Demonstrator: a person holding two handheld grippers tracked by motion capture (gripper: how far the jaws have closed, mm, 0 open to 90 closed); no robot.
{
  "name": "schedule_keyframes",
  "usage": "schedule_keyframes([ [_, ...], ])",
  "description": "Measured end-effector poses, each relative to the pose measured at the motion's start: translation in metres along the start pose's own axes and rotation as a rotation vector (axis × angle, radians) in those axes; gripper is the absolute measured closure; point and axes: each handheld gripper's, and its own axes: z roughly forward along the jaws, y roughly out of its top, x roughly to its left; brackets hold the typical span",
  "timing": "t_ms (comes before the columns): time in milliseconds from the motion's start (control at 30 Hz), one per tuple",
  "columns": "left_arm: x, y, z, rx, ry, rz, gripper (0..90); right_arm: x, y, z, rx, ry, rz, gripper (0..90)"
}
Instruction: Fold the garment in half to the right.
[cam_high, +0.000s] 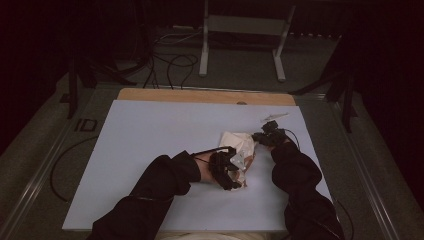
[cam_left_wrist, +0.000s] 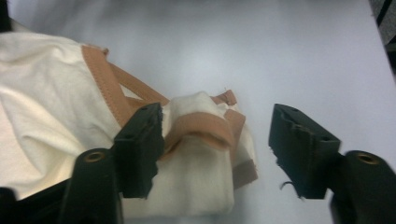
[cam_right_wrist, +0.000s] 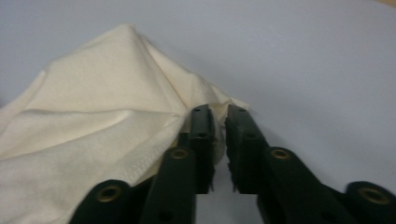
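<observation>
High view: a pale grey tabletop (cam_high: 150, 150) is seen, with a crumpled cream cloth bag (cam_high: 240, 150) lying right of its middle, between the two grippers. A tan strap (cam_left_wrist: 205, 128) is stitched along the bag's edge. The left gripper (cam_high: 225, 170) is set at the bag's near side; in the left gripper view its jaws stand well apart, one jaw touching the folded strap end, nothing pinched. The right gripper (cam_right_wrist: 219, 140) is placed at the bag's far corner, its jaws parted by a narrow slit, with the cloth's corner beside one jaw.
</observation>
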Motion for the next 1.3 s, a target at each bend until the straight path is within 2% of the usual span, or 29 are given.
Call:
schedule_keyframes([
  [133,-0.002,-0.004,-0.008,-0.008,0.021,-0.029,24.9,-0.003,0.001,-0.002,0.002,-0.014,0.007,63.9],
  [233,-0.003,-0.009,-0.015,-0.015,0.025,-0.052,18.5,-0.005,0.003,-0.006,0.001,-0.034,0.005,57.8],
  [400,-0.003,-0.018,-0.022,-0.02,0.022,-0.083,8.1,-0.01,0.005,-0.016,0.002,-0.072,0.001,56.3],
  [533,-0.004,-0.032,-0.03,-0.033,0.031,-0.113,0.6,-0.013,0.007,-0.025,-0.007,-0.092,0.0,55.8],
  [667,-0.005,-0.046,-0.038,-0.051,0.067,-0.129,0.2,-0.011,0.011,-0.035,-0.035,-0.081,0.003,57.6],
  [767,-0.005,-0.058,-0.045,-0.069,0.11,-0.153,0.2,-0.002,0.016,-0.04,-0.05,-0.054,-0.014,60.8],
  [833,-0.006,-0.067,-0.049,-0.081,0.123,-0.176,0.2,0.005,0.018,-0.039,-0.052,-0.038,-0.029,62.3],
  [867,-0.006,-0.072,-0.052,-0.082,0.136,-0.183,0.2,0.008,0.019,-0.038,-0.045,-0.03,-0.026,64.6],
  [1000,-0.012,-0.091,-0.06,-0.081,0.143,-0.216,0.2,0.019,0.018,-0.029,-0.02,-0.023,-0.027,64.7],
  [1133,-0.018,-0.108,-0.067,-0.082,0.157,-0.254,0.2,0.019,0.014,-0.021,0.001,-0.032,0.0,63.5],
  [1300,-0.027,-0.128,-0.077,-0.098,0.181,-0.29,0.2,0.019,0.005,-0.012,0.03,-0.017,0.026,62.6],
])
